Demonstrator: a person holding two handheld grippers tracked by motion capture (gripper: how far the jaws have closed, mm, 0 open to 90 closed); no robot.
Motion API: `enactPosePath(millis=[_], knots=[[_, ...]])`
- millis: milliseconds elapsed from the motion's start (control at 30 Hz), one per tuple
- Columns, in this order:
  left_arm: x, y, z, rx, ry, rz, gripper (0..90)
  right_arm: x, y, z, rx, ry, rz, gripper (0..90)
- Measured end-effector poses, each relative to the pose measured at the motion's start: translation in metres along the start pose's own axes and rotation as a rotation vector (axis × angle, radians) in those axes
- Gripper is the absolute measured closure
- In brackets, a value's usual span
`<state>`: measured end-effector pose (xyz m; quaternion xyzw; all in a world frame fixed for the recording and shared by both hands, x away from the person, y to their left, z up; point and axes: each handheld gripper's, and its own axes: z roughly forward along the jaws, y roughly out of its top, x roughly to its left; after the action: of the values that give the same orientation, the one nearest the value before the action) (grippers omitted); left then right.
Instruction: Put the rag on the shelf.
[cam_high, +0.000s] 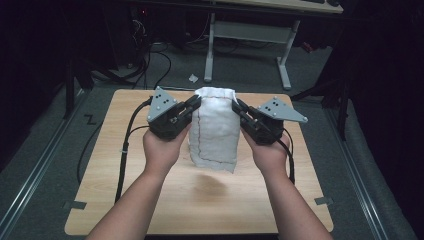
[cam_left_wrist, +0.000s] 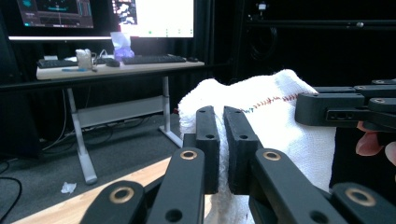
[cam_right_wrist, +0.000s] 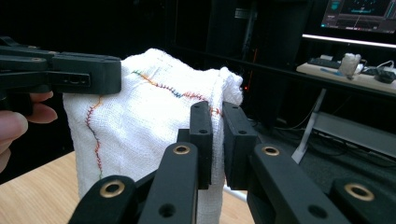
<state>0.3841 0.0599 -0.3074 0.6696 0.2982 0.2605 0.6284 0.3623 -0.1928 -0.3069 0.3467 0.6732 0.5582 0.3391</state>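
Note:
A white cloth (cam_high: 216, 129) with coloured stitching hangs above the wooden table (cam_high: 150, 200), held up by its two top corners. My left gripper (cam_high: 196, 102) is shut on the cloth's upper left corner, and its jaws pinch the white fabric (cam_left_wrist: 261, 116) in the left gripper view. My right gripper (cam_high: 239, 106) is shut on the upper right corner; the cloth's edge (cam_right_wrist: 217, 116) runs between its jaws in the right gripper view. The stitched line (cam_right_wrist: 159, 84) crosses the cloth's face. Each gripper view shows the other gripper (cam_left_wrist: 345, 109) (cam_right_wrist: 60, 72) across the cloth.
Beyond the table stands a white-legged desk (cam_high: 250, 35) with monitors and a keyboard (cam_left_wrist: 149, 59) on it. Cables (cam_high: 125, 145) trail from my left gripper across the table's left side. A scrap of paper (cam_high: 193, 78) lies on the grey floor.

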Motion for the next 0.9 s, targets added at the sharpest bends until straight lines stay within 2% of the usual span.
enactPosePath(millis=[200,333,533,600,700,900], knots=[[0.002,0.006,0.002,-0.008,0.006,0.014,85.7,-0.002,0.010,0.001,-0.019,-0.006,-0.010,83.9],[0.010,0.012,0.009,-0.005,0.013,0.028,85.7,-0.006,0.015,0.007,-0.016,-0.008,-0.006,84.0],[0.021,0.012,0.026,0.007,0.017,-0.003,85.7,-0.015,0.016,0.021,-0.011,-0.014,0.019,83.9],[0.026,0.011,0.031,0.003,0.015,-0.017,85.7,-0.022,0.015,0.029,-0.004,-0.008,0.044,83.8],[0.031,0.010,0.040,0.018,0.028,-0.002,85.6,-0.031,0.012,0.043,0.010,-0.004,0.081,83.9],[0.043,0.013,0.054,0.031,0.042,-0.016,85.7,-0.042,0.008,0.061,0.016,0.003,0.116,83.8]])
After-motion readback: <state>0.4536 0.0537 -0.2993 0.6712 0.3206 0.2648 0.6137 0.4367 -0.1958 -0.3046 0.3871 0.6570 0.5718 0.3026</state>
